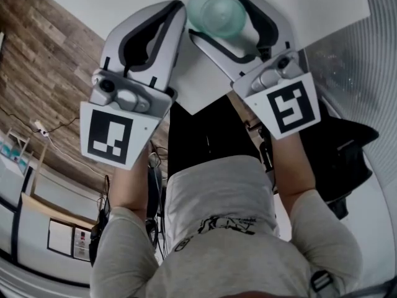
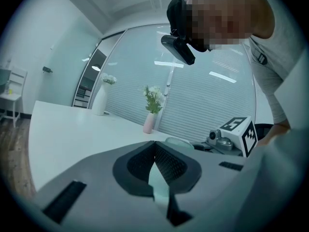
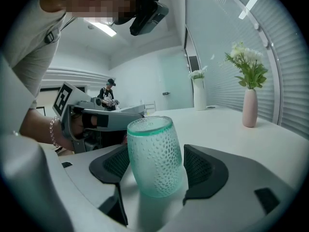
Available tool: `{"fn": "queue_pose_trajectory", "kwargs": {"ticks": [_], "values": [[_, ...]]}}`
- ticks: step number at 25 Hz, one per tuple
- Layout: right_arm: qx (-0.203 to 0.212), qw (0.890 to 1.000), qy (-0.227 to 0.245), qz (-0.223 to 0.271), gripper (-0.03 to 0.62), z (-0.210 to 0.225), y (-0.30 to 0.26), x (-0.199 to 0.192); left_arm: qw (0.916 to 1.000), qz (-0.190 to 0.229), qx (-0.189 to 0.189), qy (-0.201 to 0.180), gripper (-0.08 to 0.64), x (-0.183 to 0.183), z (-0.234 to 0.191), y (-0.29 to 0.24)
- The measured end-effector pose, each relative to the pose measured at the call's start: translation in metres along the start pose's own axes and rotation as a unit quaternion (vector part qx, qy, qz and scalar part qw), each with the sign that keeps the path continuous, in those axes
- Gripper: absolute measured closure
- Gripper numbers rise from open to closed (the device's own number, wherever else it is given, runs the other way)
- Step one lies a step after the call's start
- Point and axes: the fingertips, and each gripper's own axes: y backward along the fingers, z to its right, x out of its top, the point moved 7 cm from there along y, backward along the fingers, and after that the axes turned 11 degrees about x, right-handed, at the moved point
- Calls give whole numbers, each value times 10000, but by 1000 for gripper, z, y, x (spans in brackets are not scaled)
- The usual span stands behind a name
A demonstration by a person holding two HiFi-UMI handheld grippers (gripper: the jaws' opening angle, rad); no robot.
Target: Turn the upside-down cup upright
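Cup [image 3: 152, 153] is flanked on the table [image 3: 217, 124] by the spread right gripper [image 3: 157, 159]; the left gripper [image 2: 154, 151] is pressed together, empty.

The cup [image 3: 154, 156] is pale green with a dimpled pattern, the table [image 3: 227, 124] white.

Head cam [image 2: 177, 49]: on person's head, faces fwd + steeply down, close above both grippers, table [image 1: 298, 5] beyond. Left gripper [image 1: 178, 8] at frame left, right gripper [image 1: 214, 14] at frame right.

Left gripper cam: wide-angle, low, looks along own jaws across table.

Right gripper cam: same mounting; cup [image 3: 154, 156] v. near, centre frame.

Shared: cup + table in all 3 views. Each gripper cam shows other gripper at frame side and head cam overhead. Both gripper cams show pink vase [image 2: 149, 123] + white vase [image 2: 100, 100].
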Motion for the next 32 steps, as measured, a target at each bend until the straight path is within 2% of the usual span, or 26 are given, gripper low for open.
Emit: {"fn": "queue_pose_trajectory", "kwargs": {"ticks": [17, 25, 32], "values": [[54, 9996, 239, -163, 253, 2, 0, -4, 10000, -44, 12, -26, 557, -6, 0, -5], [-5, 9996, 266, -76, 253, 3, 11, 4, 9999, 44, -16, -114, 557, 6, 9, -3], [-48, 9993, 380, -3, 253, 1, 20, 30, 9995, 137, -81, -280, 557, 32, 16, 1]]}}
